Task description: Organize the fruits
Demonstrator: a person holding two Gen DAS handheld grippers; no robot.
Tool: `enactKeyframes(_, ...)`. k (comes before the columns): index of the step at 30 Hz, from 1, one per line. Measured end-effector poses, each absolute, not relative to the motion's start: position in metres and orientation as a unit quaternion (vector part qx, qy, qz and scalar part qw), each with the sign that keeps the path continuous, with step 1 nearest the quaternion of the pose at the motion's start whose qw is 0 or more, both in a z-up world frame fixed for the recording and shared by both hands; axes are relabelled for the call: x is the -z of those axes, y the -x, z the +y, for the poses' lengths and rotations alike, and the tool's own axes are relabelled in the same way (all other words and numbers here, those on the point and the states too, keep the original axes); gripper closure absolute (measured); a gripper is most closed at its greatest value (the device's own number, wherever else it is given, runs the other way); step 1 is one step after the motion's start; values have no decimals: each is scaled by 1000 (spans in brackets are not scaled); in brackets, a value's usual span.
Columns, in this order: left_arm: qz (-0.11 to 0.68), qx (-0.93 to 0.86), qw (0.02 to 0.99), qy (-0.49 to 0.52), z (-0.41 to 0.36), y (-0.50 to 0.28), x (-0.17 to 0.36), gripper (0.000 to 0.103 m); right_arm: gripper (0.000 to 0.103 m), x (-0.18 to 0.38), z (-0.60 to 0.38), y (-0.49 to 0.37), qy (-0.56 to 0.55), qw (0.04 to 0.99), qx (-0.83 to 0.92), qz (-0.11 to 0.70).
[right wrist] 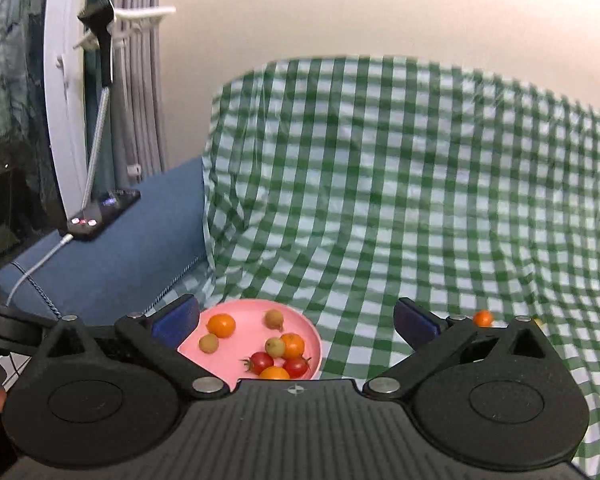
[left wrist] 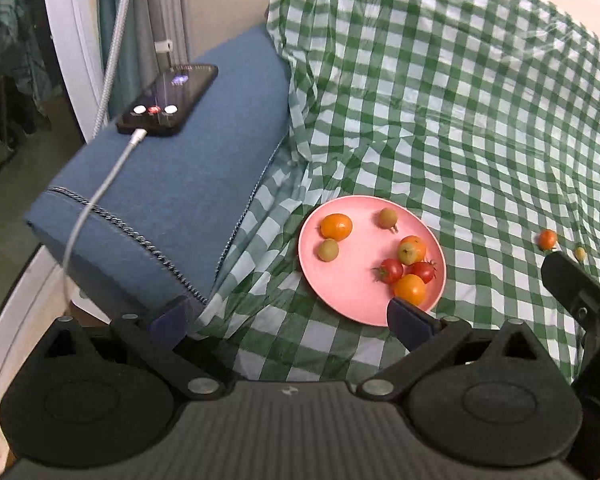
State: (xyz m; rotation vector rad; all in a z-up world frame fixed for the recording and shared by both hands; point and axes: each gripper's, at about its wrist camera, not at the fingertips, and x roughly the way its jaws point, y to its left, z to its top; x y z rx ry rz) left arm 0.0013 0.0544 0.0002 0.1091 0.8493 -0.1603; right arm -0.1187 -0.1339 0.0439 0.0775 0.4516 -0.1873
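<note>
A green-and-white checked cloth (left wrist: 440,128) covers a sofa seat and runs up its back, full of folds and creases. To the left, the blue armrest (left wrist: 172,208) stays uncovered, and a black phone (left wrist: 168,98) lies on top of it with its screen lit and a white cable (left wrist: 100,188) plugged into its near end. Further left stands a white curved frame (right wrist: 62,100) with grey curtains behind it, and a plain cream wall (right wrist: 360,8) rises beyond the sofa back.

A pink plate (left wrist: 352,280) sits on the cloth near the armrest. It holds seven small fruits: an orange one (left wrist: 336,226) at its far left, a greenish one (left wrist: 328,249) just beside that, another greenish one (left wrist: 388,217) at the far edge, and a tight cluster on the right side made up of a green-and-orange fruit (left wrist: 411,249), two red tomatoes (left wrist: 390,270) with stems, and an orange fruit (left wrist: 409,289) nearest.

Well to the right of the plate, two fruits lie loose on the cloth: a small orange one (left wrist: 547,239) and a tiny yellow one (left wrist: 579,253) just beside it.

The left gripper (left wrist: 278,316) hangs above the near edge of the plate with its jaws wide apart and nothing between them. The right gripper (right wrist: 296,318) is spread just as wide and empty, with the plate between its fingers in its own view and the loose orange fruit showing past its right finger.
</note>
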Motion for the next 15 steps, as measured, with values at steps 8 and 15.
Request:
enactKeyframes(8,383,69,920,-47,67,41,-19,0,1,-65,-119,164,-34,977,89,190)
enactKeyframes(15,361,69,929,-49,74,63,-30,0,1,-72,-112,187,-36,980,89,172)
